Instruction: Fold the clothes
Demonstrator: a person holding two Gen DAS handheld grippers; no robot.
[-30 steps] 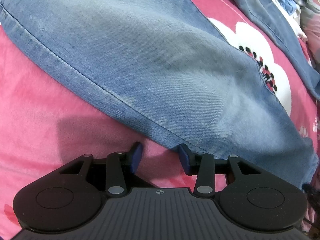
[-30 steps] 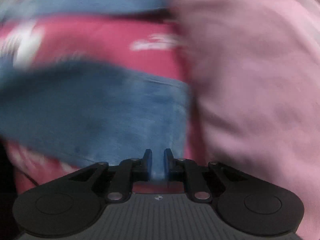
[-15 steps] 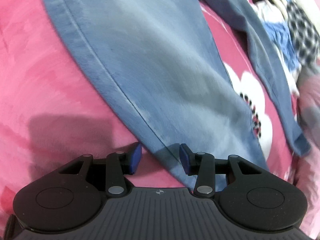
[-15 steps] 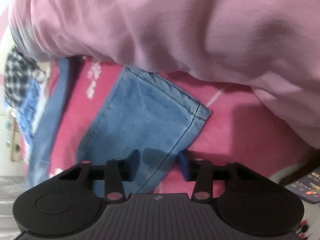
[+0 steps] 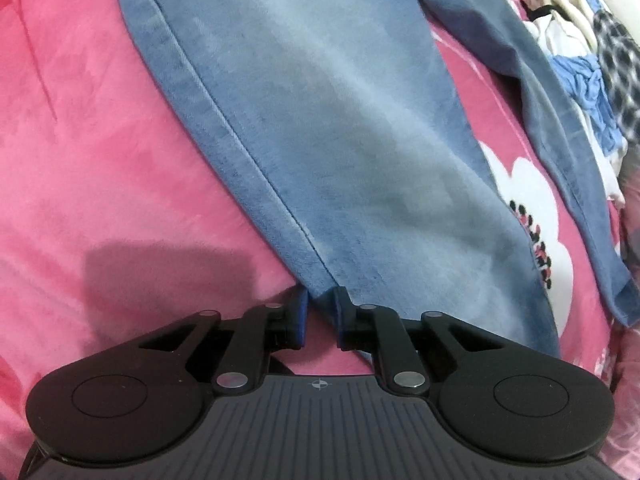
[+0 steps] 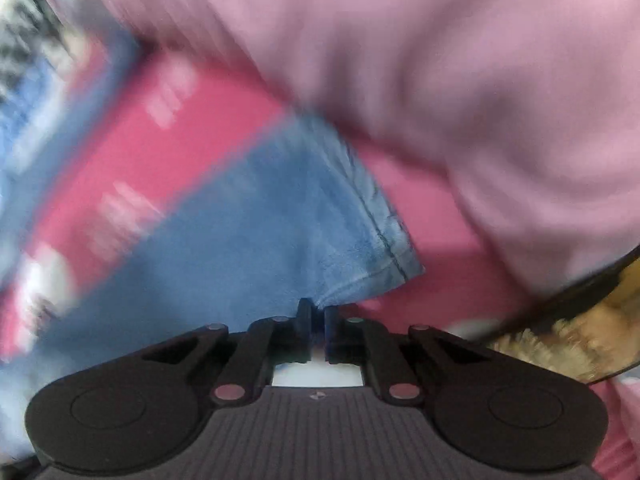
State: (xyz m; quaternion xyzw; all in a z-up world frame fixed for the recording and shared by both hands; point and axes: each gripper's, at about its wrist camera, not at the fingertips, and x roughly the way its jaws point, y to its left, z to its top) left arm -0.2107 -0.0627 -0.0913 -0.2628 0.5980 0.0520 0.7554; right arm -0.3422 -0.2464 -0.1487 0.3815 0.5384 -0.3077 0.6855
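Light blue jeans point(image 5: 340, 128) lie spread on a pink flowered blanket point(image 5: 100, 160). One leg runs from top left to bottom right, and the other leg point(image 5: 560, 140) lies farther right. My left gripper point(image 5: 322, 312) points down at the near leg's side seam. Its jaws are closing, and the seam edge is pinched between the blue pads. In the blurred right wrist view, my right gripper point(image 6: 318, 316) is shut on the denim edge beside the stitched hem point(image 6: 384, 232) of the jeans point(image 6: 260, 232).
A pile of other clothes point(image 5: 592, 80), white, blue and checked, lies at the blanket's far right. Pale pink fabric point(image 6: 440, 60), perhaps a sleeve, fills the top and right of the right wrist view. A dark-rimmed yellowish object point(image 6: 580, 320) sits at the lower right.
The left gripper slid along the leg's seam edge, and its jaws went from wide apart to narrow on the denim. The right view rolled; its jaws opened over the hem corner, then shut on the edge.
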